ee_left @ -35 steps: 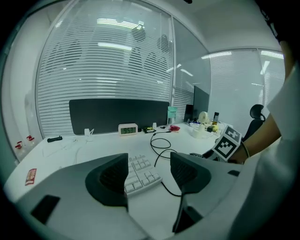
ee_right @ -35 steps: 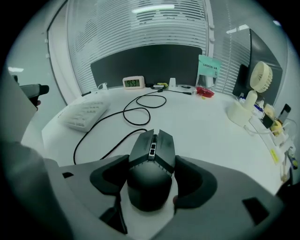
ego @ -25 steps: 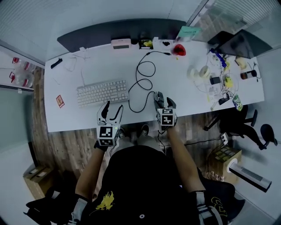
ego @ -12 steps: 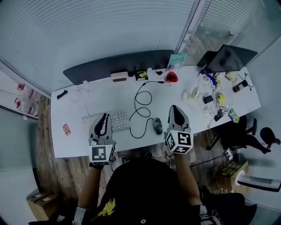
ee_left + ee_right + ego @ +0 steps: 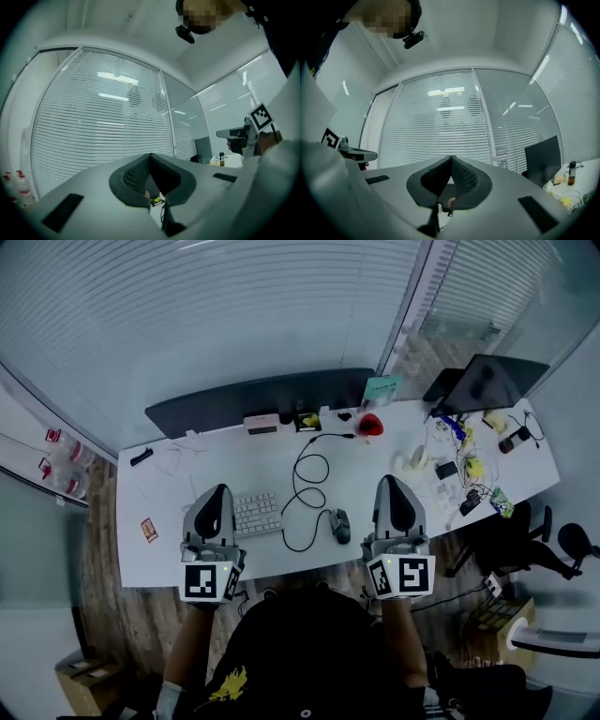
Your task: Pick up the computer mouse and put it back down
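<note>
Head view. Shows the left claw point(image 5: 218, 491) and the right claw point(image 5: 393, 482) high over the bench point(image 5: 375, 460), well clear of it. A second ago had both low at the near edge with jaws spread, the right one at the mouse point(image 5: 340, 525). Now shows each pinched tip to tip, with nothing in either. Finds the mouse flat on the bench, just right of the keyboard point(image 5: 255, 513), between the two claws in the picture and far beneath them. Reads, as a judgement, as the put-down already done and the hands withdrawn, with nothing left to place.

Puts the mouse's long axis near-to-far across the bench, leaning a little left at the far end. Takes the nose for the far end, where the cable point(image 5: 305, 479) leaves, so pointing away from the person toward the back edge.

Left gripper view. Shows the jaws pressed together and empty, aimed level at the blinds point(image 5: 103, 136). Catches only a sliver of bench and cable under the tips, and no mouse to make out.

Right gripper view. Shows the same: jaws meeting, nothing held, blinds ahead, no mouse in sight.
</note>
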Motion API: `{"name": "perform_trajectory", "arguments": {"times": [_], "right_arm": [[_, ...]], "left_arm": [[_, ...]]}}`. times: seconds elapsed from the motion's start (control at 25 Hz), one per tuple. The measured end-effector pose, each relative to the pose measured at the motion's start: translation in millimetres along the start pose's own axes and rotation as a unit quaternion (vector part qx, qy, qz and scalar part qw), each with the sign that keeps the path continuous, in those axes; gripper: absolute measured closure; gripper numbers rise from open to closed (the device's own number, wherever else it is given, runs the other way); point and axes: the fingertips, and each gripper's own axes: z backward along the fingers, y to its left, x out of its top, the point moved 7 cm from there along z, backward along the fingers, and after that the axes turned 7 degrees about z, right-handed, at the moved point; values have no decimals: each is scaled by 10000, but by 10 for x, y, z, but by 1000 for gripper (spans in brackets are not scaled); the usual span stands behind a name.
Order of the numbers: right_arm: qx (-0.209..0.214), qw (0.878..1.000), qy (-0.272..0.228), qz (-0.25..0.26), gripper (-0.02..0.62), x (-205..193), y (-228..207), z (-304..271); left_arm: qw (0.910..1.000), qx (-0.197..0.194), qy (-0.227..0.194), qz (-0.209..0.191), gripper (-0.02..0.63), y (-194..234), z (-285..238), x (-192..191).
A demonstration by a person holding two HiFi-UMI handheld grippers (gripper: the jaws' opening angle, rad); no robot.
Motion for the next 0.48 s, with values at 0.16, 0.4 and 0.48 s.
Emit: {"name": "perform_trajectory", "arguments": {"times": [0.16,0.4,0.48], "right_arm": [[49,10000,-33,-32,581,24,32,16],[153,9999,-41,-5,581,59,28,4],[238,9997,76,8,581,71,79,55]], "left_arm": [[10000,-17,18,-31,595,-2,-5,19],[9999,-53,-24,105,595,-6,22,41],[9999,11,13,170,595,-7,83,53]]}}
